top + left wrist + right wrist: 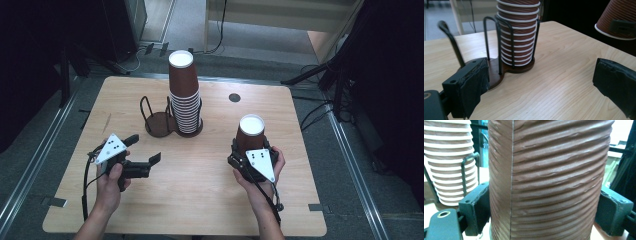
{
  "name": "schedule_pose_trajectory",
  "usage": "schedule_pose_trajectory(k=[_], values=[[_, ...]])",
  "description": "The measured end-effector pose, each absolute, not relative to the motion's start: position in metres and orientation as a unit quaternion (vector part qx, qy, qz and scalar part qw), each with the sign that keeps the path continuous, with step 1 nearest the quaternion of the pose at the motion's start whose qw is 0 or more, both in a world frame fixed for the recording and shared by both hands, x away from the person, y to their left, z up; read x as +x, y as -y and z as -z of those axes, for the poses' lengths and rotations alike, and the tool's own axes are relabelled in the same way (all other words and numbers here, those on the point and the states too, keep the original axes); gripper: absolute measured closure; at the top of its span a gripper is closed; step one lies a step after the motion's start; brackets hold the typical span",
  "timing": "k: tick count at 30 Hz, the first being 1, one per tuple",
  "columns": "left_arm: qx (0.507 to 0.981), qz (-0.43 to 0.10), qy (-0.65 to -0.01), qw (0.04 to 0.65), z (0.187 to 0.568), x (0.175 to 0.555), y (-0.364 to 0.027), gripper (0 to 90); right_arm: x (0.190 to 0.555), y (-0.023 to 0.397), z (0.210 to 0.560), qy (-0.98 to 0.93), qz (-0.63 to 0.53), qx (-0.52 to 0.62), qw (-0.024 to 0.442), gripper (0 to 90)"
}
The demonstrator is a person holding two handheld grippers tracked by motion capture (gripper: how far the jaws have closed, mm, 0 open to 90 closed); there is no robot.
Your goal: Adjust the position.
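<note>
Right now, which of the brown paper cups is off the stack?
The single cup clamped upside down in the right tool, near the table's right side. The others sit nested in the wire holder.

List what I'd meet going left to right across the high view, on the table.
Left gripper, jaws open → empty side of the wire cup holder → stack of upside-down brown cups → single brown cup held upside down in the right gripper.

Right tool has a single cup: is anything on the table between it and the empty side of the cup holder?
Nothing visible. The cup sits clamped in the right tool, and bare tabletop lies between it and the holder's empty ring. The cup stack fills the nearer ring beside it; the open left tool stays off to the side.
</note>
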State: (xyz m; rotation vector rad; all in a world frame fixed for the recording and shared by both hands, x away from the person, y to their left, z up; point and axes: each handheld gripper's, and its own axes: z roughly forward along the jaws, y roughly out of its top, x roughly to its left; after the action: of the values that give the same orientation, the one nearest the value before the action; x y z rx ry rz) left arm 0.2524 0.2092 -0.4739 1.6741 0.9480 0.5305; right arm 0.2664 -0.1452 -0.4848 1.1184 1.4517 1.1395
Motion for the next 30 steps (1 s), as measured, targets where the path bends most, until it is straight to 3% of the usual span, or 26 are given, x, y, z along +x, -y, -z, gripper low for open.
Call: schedule_pose_trajectory(k=[12,30], values=[[0.736,-0.164,-0.357,0.552,0.469,0.257,-0.188,1.6,0.261,0.142,0.500,-0.627,-0.450,0.426,0.472,13.1],[0.758,-0.151,-0.344,0.533,0.468,0.256,-0.172,1.7,0.249,0.108,0.516,-0.675,-0.392,0.315,0.540,13.0]])
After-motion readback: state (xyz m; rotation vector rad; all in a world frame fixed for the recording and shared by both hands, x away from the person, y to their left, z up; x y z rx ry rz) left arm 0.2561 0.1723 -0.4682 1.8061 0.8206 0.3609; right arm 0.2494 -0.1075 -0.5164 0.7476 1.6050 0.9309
